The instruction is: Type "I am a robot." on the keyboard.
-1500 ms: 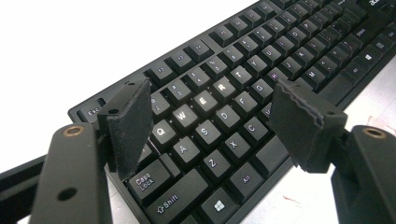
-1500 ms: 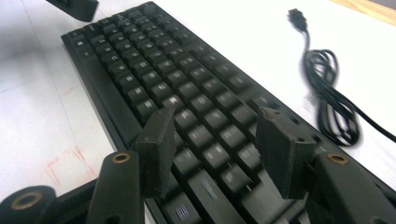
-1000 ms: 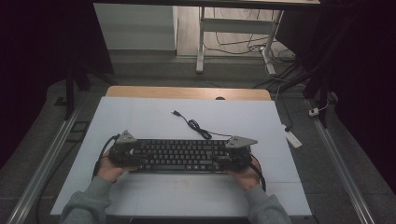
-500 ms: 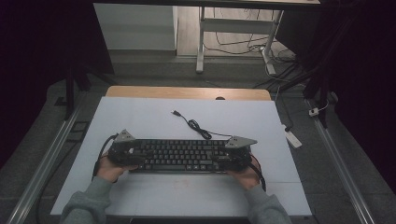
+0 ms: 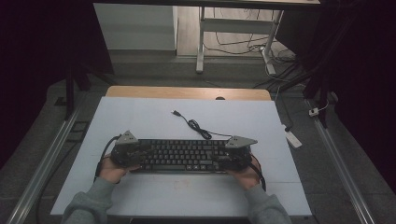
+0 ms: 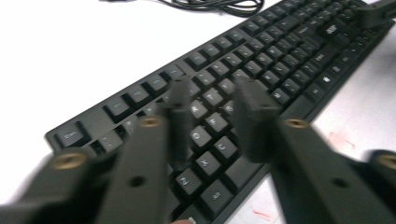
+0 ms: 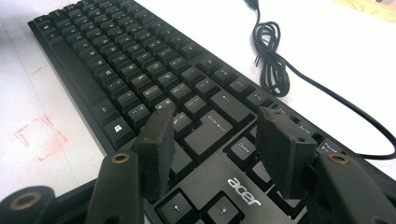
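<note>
A black keyboard (image 5: 182, 156) lies across the near middle of the white table top (image 5: 140, 116), and its cable (image 5: 196, 126) curls away toward the far side. My left gripper (image 5: 141, 153) is over the keyboard's left end. In the left gripper view the jaws (image 6: 212, 93) are blurred above the letter keys (image 6: 280, 60); they have just been closing, a gap remains, and nothing is gripped between them. My right gripper (image 5: 223, 157) is over the right end. In the right gripper view it stands open (image 7: 217, 116) above the Enter key area of the keyboard (image 7: 116, 60).
The coiled cable (image 7: 271, 65) lies just beyond the keyboard's far edge. Faint red marks (image 7: 39, 133) sit on the table near the keyboard's front. A white power strip (image 5: 292, 138) lies on the floor at the right. Metal rails run along both sides of the table.
</note>
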A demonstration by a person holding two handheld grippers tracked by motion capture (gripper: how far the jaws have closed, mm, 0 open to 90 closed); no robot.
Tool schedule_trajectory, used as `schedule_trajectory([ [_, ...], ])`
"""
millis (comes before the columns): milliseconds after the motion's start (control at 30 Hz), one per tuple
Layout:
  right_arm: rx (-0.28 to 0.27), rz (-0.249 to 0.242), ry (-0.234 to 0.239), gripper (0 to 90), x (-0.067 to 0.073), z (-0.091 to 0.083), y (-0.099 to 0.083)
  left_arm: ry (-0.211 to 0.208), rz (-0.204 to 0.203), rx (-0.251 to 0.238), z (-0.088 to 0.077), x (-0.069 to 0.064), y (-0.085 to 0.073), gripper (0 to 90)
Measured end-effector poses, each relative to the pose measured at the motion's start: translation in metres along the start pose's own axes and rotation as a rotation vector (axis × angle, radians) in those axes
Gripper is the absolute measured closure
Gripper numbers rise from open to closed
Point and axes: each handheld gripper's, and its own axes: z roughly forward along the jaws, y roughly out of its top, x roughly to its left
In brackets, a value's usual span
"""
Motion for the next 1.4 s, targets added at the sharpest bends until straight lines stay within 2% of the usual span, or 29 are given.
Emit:
schedule_trajectory([
  [67, -0.001, 0.001, 0.0, 47.3, 0.0, 0.0, 0.0, -0.013, 0.01, 0.008, 0.002, -0.002, 0.0, 84.4],
  [133, -0.001, 0.002, -0.001, 47.3, 0.0, 0.0, 0.0, -0.026, 0.02, 0.016, 0.005, -0.005, 0.0, 88.7],
  [500, 0.005, 0.001, -0.003, 47.3, -0.001, 0.001, 0.0, -0.081, 0.088, 0.083, 0.023, -0.024, -0.001, 89.0],
  [767, 0.008, 0.0, -0.01, 47.2, -0.001, 0.001, 0.0, -0.095, 0.127, 0.129, 0.036, -0.034, -0.004, 88.9],
  [1400, 0.011, 0.0, -0.011, 47.3, -0.001, 0.001, 0.0, -0.092, 0.15, 0.171, 0.049, -0.04, -0.007, 88.3],
])
